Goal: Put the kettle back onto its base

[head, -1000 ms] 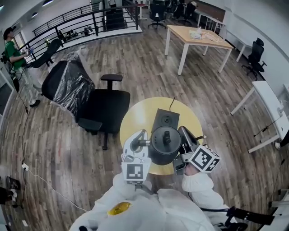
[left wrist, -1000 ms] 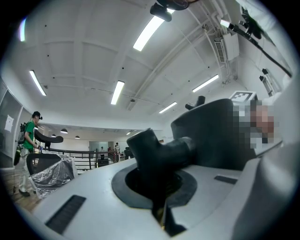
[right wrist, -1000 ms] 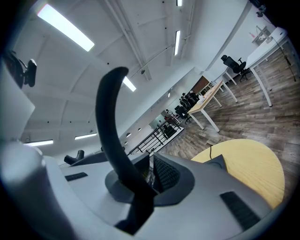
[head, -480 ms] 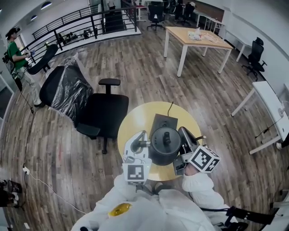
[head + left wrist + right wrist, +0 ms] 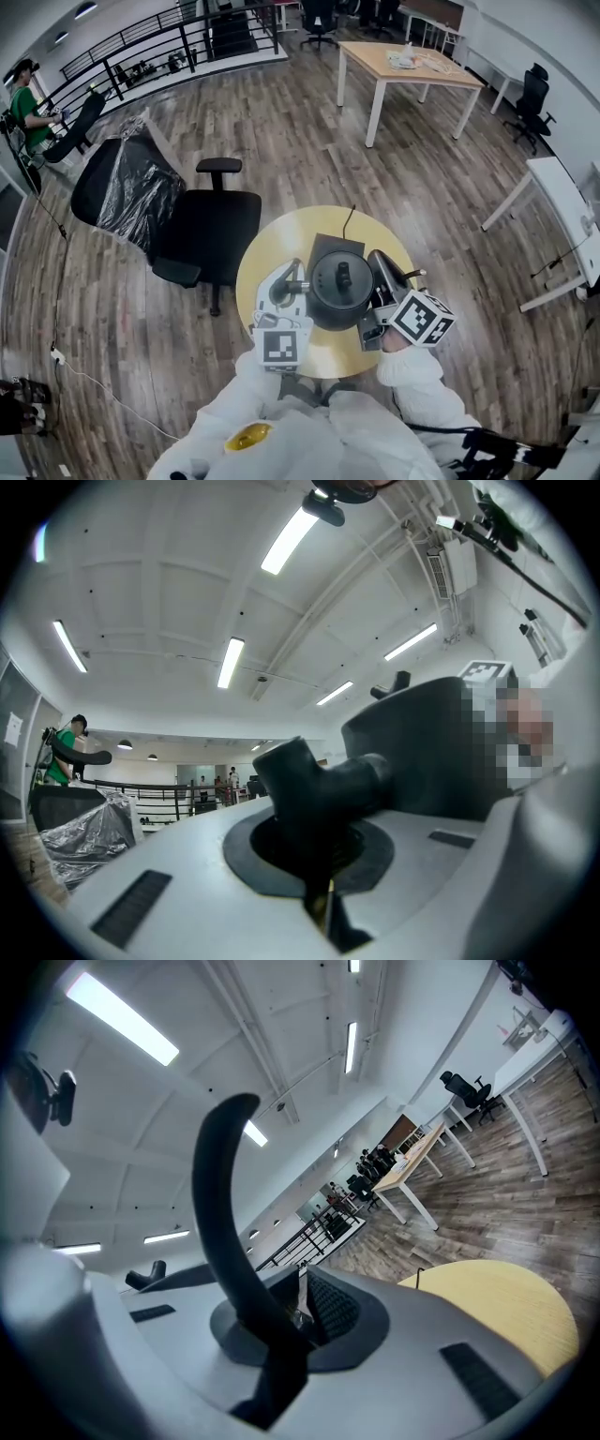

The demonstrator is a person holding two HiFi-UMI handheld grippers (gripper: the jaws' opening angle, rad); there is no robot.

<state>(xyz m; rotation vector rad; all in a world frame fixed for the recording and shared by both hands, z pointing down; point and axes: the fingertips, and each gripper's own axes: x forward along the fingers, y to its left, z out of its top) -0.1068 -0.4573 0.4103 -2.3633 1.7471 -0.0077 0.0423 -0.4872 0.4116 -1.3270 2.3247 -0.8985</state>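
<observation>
A dark kettle [image 5: 340,289] is held between both grippers over the round yellow table [image 5: 272,246]. My left gripper [image 5: 298,287] is shut on its short black spout [image 5: 319,789], with the kettle's body [image 5: 422,752] behind it. On the other side, my right gripper [image 5: 377,292] is shut on the curved black handle [image 5: 225,1232]. The dark square base [image 5: 323,246] lies on the table just beyond the kettle. The kettle covers the base's near part in the head view.
A cord [image 5: 349,217] runs from the base off the table's far edge. A black office chair [image 5: 211,225] stands close to the table's left, with a plastic-wrapped chair [image 5: 127,187] behind it. A wooden table [image 5: 412,66] and a white desk [image 5: 562,202] stand further off.
Both grippers have carried the kettle away from the person across the table. It now covers more of the base than a second ago.
</observation>
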